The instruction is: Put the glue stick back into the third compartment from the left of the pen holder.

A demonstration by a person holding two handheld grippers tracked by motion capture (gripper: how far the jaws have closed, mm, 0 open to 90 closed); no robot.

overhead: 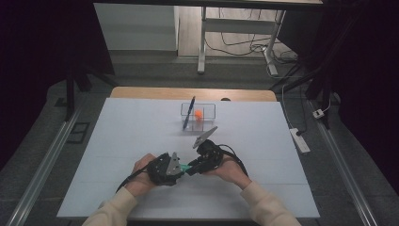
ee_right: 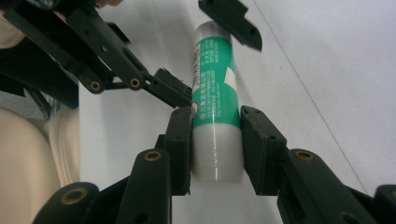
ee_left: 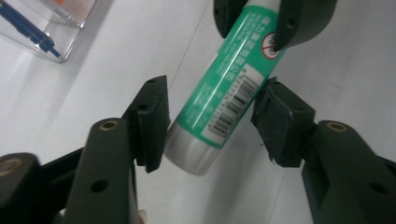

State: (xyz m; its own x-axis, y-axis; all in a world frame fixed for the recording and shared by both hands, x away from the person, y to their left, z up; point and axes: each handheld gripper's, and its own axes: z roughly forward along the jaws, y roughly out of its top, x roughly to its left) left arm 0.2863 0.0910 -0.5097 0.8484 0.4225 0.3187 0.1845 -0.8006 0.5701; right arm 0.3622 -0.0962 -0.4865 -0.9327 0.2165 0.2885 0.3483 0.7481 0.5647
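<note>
A green glue stick (overhead: 187, 168) with pale ends is held level just over the white table, between my two grippers. My right gripper (ee_right: 215, 140) is shut on one end of the glue stick (ee_right: 215, 107), its pads pressed flat on both sides. My left gripper (ee_left: 210, 121) straddles the other end, the silver base of the glue stick (ee_left: 224, 98). Its left pad (ee_left: 152, 123) sits against the base and a narrow gap shows at its right pad (ee_left: 275, 121). In the high view the left gripper (overhead: 181, 167) and right gripper (overhead: 193, 165) meet tip to tip near the table's front.
A clear plastic box (overhead: 207, 107) stands beyond the hands at mid-table, with a blue pen (overhead: 189, 111) leaning in it and something orange (overhead: 198, 113) inside. The box corner and pen (ee_left: 28, 29) sit close by. Table edges lie well away on all sides.
</note>
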